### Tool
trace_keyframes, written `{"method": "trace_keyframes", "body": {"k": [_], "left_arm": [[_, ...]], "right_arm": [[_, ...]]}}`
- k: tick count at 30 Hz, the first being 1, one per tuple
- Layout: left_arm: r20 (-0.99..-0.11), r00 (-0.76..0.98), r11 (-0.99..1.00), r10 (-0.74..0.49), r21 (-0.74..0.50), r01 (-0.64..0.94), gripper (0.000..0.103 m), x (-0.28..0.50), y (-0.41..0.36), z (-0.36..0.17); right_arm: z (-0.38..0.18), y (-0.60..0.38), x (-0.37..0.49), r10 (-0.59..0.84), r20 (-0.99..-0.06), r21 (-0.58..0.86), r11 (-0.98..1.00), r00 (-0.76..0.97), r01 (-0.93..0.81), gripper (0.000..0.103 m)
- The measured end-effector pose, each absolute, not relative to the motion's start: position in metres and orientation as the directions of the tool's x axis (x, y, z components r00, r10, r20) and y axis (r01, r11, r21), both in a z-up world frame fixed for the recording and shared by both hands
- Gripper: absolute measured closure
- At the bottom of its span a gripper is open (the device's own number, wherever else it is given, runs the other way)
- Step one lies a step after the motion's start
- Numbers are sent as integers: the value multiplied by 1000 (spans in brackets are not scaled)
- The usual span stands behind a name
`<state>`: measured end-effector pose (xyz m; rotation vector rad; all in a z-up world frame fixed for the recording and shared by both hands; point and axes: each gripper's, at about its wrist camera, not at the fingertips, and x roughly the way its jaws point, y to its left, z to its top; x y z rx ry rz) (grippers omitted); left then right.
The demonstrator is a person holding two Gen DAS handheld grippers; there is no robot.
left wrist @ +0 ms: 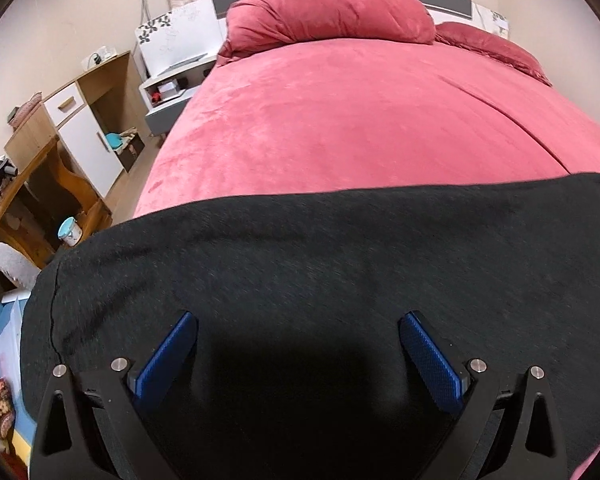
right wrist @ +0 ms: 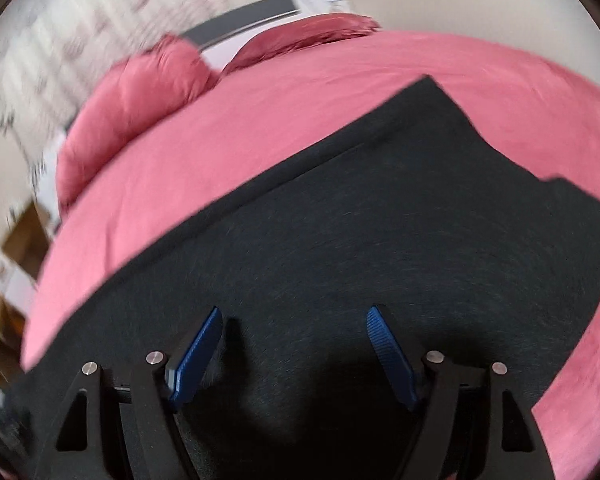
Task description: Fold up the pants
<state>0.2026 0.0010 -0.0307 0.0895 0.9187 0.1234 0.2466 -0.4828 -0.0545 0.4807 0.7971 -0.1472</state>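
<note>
Pants [left wrist: 340, 264] fill the near half of my left wrist view, black and spread flat across the near end of the pink bed cover [left wrist: 340, 120]. My left gripper [left wrist: 298, 324] hangs over them with its blue pads [left wrist: 430, 356] standing wide apart and nothing pinched between them; whether the tips touch the cloth I cannot tell. A seam runs down the fabric at the left edge. Far off, a bunched pink duvet [left wrist: 324, 8] sits at the head of the bed, with a pillow [left wrist: 496, 52] to its right. Left of the bed stand a white nightstand [left wrist: 172, 84] and a wooden cabinet [left wrist: 88, 120].

From my right wrist view, blurred by motion, the same black pants [right wrist: 380, 220] stretch diagonally from near left to far right across the bed cover [right wrist: 300, 92], a straight folded edge on the far side and a stepped corner at the right. My right gripper [right wrist: 294, 316] is above the cloth, its blue pads [right wrist: 388, 352] spread and clamping nothing.
</note>
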Motion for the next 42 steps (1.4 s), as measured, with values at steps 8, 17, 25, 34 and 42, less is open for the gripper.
{"method": "trace_keyframes", "body": {"k": [8, 17, 25, 34, 42], "left_arm": [[-776, 630, 992, 25, 97, 80, 0, 177, -45, -20], [-774, 633, 987, -12, 91, 130, 0, 158, -62, -52], [-756, 654, 988, -29, 76, 132, 0, 153, -62, -54], [-757, 652, 989, -43, 60, 135, 0, 155, -56, -58], [-760, 649, 989, -41, 61, 135, 0, 160, -54, -58]], "right_arm": [[-37, -493, 208, -25, -662, 376, 854, 749, 361, 27], [-47, -540, 126, -42, -614, 543, 703, 788, 460, 26], [-82, -581, 92, 0, -544, 719, 515, 839, 467, 26], [-78, -617, 147, -50, -575, 657, 567, 817, 497, 26], [-79, -633, 182, -6, -544, 690, 566, 839, 452, 36]]}}
